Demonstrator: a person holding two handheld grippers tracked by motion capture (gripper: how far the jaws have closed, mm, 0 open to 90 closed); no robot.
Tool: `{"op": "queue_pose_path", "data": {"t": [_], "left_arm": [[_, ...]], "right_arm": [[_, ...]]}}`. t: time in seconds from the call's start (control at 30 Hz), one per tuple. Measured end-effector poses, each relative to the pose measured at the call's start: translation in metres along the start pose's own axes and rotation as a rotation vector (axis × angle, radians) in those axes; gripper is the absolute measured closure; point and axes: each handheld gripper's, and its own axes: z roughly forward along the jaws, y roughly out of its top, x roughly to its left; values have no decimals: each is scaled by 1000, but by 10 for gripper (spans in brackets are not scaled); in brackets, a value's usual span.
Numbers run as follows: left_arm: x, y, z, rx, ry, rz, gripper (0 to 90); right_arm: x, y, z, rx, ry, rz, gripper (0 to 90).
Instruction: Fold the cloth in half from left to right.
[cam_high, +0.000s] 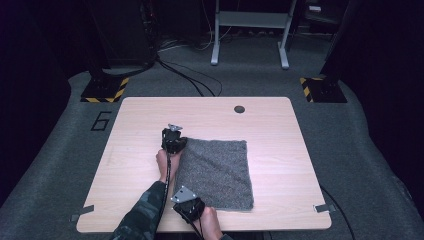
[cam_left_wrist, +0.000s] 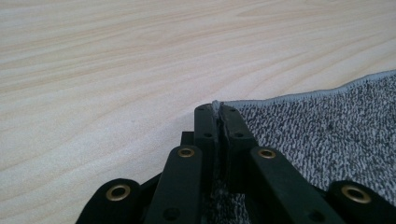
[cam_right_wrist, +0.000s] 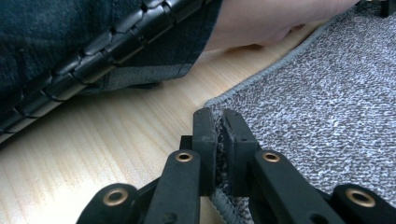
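Observation:
A grey speckled cloth (cam_high: 215, 172) lies flat on the light wooden table (cam_high: 135, 130). My left gripper (cam_high: 176, 143) sits at the cloth's far left corner. In the left gripper view its jaws (cam_left_wrist: 218, 109) pinch that corner of the cloth (cam_left_wrist: 327, 135) between them. My right gripper (cam_high: 192, 206) is at the near left corner. In the right gripper view its jaws (cam_right_wrist: 218, 122) are shut on the hemmed corner of the cloth (cam_right_wrist: 327, 102). The person's left hand and dark sleeve (cam_right_wrist: 70, 42) lie just beyond.
A dark round hole (cam_high: 239, 109) marks the table's far side. Beyond the table stand a white frame's legs (cam_high: 250, 35) and two black posts on striped bases (cam_high: 105, 90). Cables run over the grey floor.

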Motion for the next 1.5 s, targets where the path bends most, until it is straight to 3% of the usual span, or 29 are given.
{"op": "queue_pose_path", "data": {"t": [0.1,0.23,0.63,0.73,0.83,0.9,1.0,1.13,1.3,1.5], "left_arm": [[1,0,0,-4,-3,-15,868],[4,2,-4,-15,-7,-34,868],[6,22,-24,-32,1,-17,868],[9,29,-31,-31,10,-3,868],[14,38,-42,-17,38,50,867],[18,46,-52,-21,57,60,867],[21,58,-67,-40,70,75,867],[12,70,-73,-38,61,121,866],[-10,76,-66,-38,31,163,865],[-28,77,-51,-34,-7,160,865]], "right_arm": [[-3,-2,-2,-5,-3,-11,864],[-3,-3,-7,-33,2,21,866],[-5,12,-26,-163,0,57,866],[-5,18,-29,-190,4,56,867],[-4,27,-32,-221,12,50,867],[-1,37,-34,-250,10,27,868],[3,48,-40,-295,25,32,868],[2,50,-49,-337,21,41,867],[-5,42,-60,-345,10,86,867],[-17,28,-68,-344,-16,96,866]]}}
